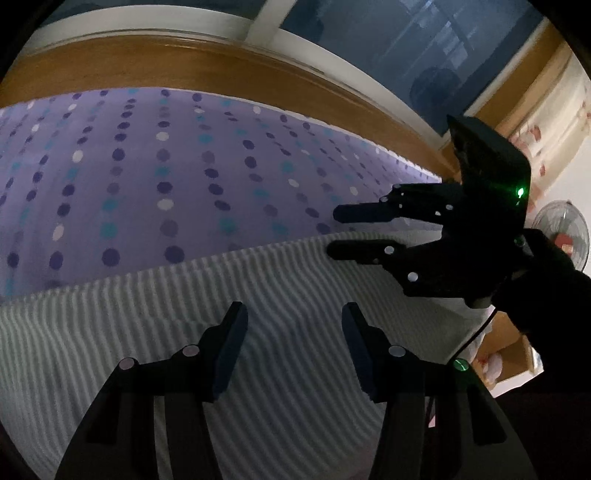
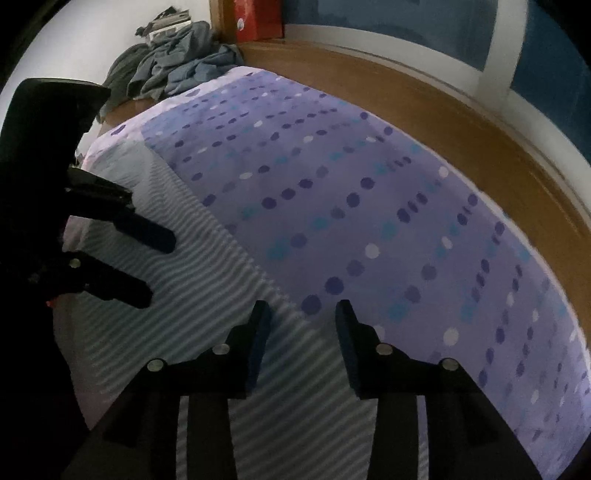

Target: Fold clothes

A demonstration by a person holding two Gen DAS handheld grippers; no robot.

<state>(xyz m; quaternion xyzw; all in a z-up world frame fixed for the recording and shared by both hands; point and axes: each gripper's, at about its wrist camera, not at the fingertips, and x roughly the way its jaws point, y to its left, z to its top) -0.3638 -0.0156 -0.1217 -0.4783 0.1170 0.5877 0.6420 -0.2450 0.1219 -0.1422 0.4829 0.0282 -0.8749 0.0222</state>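
Note:
A white-and-grey striped garment (image 1: 177, 317) (image 2: 218, 284) lies spread flat on a purple bedsheet with dots (image 1: 147, 177) (image 2: 369, 206). My left gripper (image 1: 293, 317) hovers over the striped cloth, open, with nothing between its pads. It also shows at the left of the right wrist view, left gripper (image 2: 160, 267), fingers apart. My right gripper (image 2: 303, 312) is open above the garment's far edge, where stripes meet the dotted sheet. In the left wrist view the right gripper (image 1: 334, 232) points left along that same edge, with nothing between its fingers.
A wooden bed frame (image 1: 184, 70) (image 2: 461, 122) runs behind the sheet, with a window above it. A heap of grey-blue clothes (image 2: 173, 70) and a red box (image 2: 258, 18) sit at the far corner. A fan (image 1: 565, 229) stands at the right.

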